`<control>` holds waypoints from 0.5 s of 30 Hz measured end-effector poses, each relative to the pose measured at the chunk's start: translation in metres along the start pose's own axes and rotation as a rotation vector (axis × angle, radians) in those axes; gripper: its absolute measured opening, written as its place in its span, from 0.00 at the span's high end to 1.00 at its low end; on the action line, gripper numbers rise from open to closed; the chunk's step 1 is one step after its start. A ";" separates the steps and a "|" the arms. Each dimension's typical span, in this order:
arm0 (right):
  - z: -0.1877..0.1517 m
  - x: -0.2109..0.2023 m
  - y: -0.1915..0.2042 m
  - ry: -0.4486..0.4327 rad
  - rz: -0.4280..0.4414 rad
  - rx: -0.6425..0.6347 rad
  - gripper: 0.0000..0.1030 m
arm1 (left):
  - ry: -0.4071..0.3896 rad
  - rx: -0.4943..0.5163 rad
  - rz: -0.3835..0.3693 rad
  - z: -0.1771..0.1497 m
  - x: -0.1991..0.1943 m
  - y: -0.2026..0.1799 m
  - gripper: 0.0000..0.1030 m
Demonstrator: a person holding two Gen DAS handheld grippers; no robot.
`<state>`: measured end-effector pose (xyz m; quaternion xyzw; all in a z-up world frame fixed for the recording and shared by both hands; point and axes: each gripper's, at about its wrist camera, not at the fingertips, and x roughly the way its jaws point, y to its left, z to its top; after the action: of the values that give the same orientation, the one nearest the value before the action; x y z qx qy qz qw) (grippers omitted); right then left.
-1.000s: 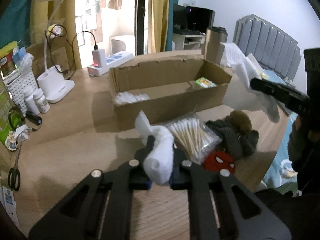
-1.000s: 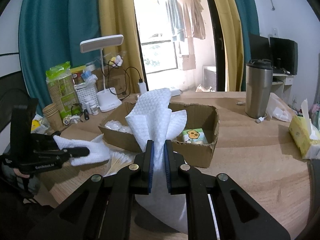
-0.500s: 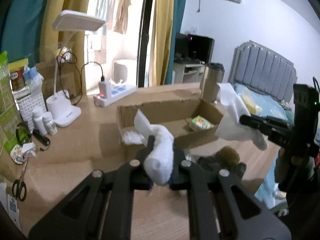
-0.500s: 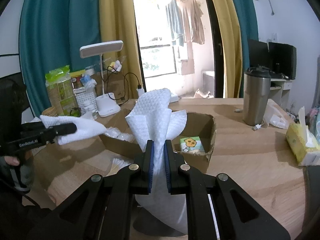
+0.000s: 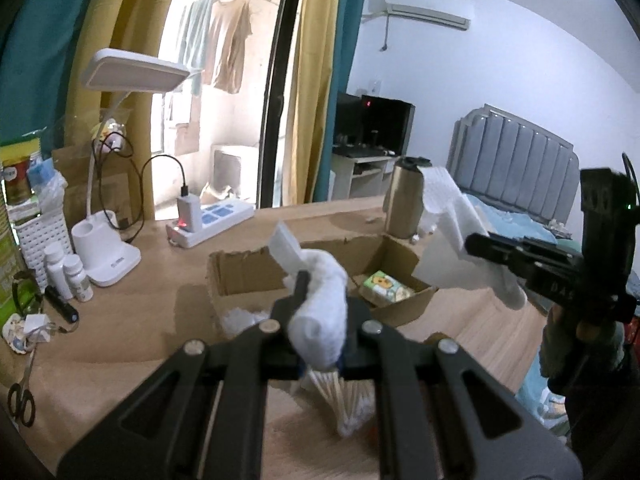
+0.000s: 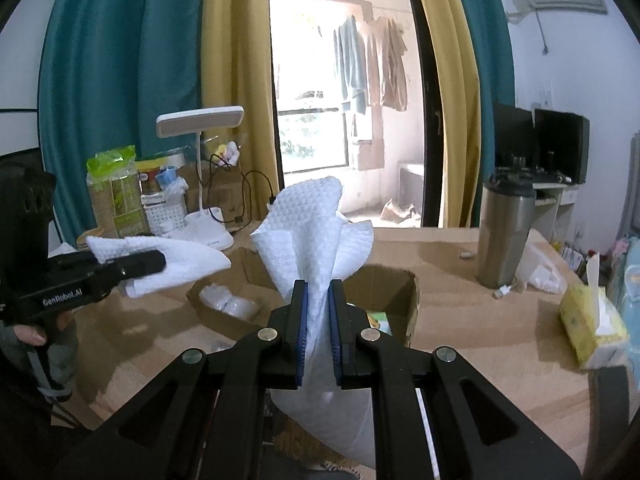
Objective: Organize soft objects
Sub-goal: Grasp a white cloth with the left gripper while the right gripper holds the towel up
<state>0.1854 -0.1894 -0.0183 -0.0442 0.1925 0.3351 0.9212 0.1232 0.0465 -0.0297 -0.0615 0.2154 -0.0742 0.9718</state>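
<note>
My left gripper [image 5: 320,312] is shut on a white sock [image 5: 320,300] and holds it in the air in front of the open cardboard box [image 5: 240,276]. It also shows in the right wrist view [image 6: 156,262] at the left, with the sock [image 6: 180,256]. My right gripper [image 6: 319,292] is shut on a white textured cloth [image 6: 308,232] that hangs above the box [image 6: 404,284]. It shows in the left wrist view [image 5: 474,242] at the right, with the cloth [image 5: 448,240]. The box holds a small green packet [image 5: 386,288] and white wadding [image 5: 244,316].
A bag of cotton swabs [image 5: 344,400] lies under my left gripper. A white desk lamp [image 5: 108,256], power strip [image 5: 212,220], bottles [image 5: 68,272] and scissors [image 5: 20,400] stand at the left. A steel tumbler [image 6: 504,236] and a yellow tissue pack [image 6: 592,320] are at the right.
My left gripper has risen with the sock and tilted up; the swab bag and dark hat dropped below it. My right gripper kept the cloth nearly still above the box.
</note>
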 end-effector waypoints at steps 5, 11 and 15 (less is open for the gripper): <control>0.010 0.004 0.000 -0.024 -0.014 -0.013 0.89 | -0.017 0.000 -0.004 0.004 0.006 0.000 0.90; 0.020 0.013 -0.002 -0.035 -0.021 0.000 0.89 | -0.023 -0.056 -0.029 0.005 0.018 0.004 0.90; 0.024 0.020 -0.002 -0.036 -0.007 0.003 0.89 | -0.023 -0.065 -0.036 0.004 0.023 0.003 0.90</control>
<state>0.2089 -0.1741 -0.0045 -0.0372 0.1762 0.3325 0.9257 0.1459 0.0462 -0.0356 -0.0979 0.2052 -0.0838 0.9702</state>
